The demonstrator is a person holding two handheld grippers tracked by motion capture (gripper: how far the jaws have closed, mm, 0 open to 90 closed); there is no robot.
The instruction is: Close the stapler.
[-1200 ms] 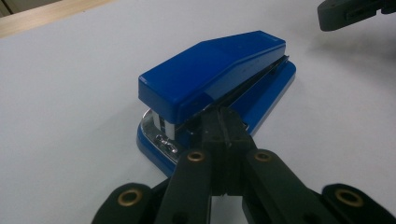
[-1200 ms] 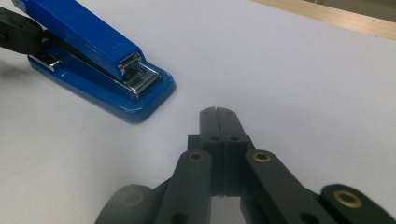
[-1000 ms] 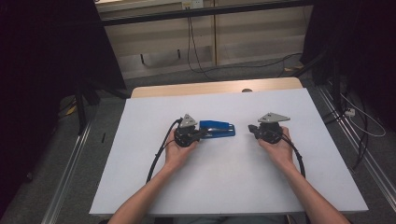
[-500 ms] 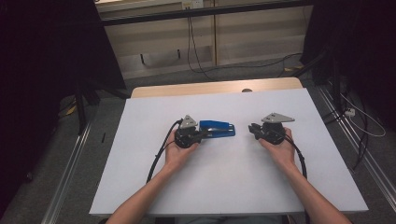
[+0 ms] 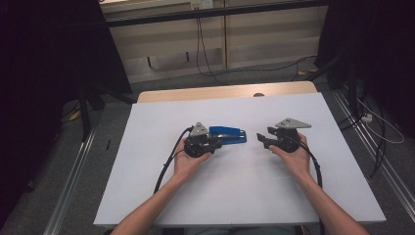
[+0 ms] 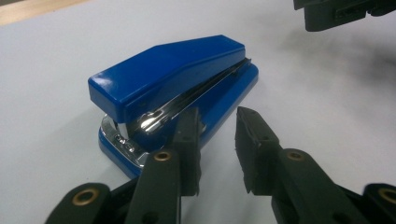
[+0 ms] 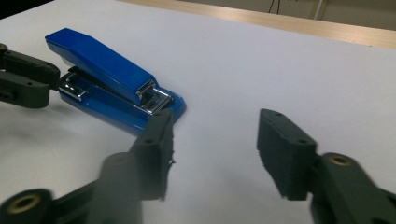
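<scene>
White table [image 5: 230,196] fills most of the high view, wooden strip along its far edge, grey floor [image 5: 58,196] with cables around it. Person's forearms come in from the bottom, one gripper in each hand.

Left gripper [image 5: 219,142] sits left of centre, tips right at the rear end of the blue stapler [image 5: 229,135]. In its own view [image 6: 217,140] the jaws stand a small gap apart, have just been opening, nothing between them; the stapler [image 6: 173,88] lies just ahead and off to one side, its metal hinge end nearest the jaw tip, contact cannot be told.

Right gripper [image 5: 261,139] is right of centre, pointing toward the stapler's front end, a bare patch of table between. In its own view [image 7: 215,149] the jaws stand wider apart, have just been opening, empty. Stapler [image 7: 112,84] lies flat, closed, near table centre, between both grippers.
</scene>
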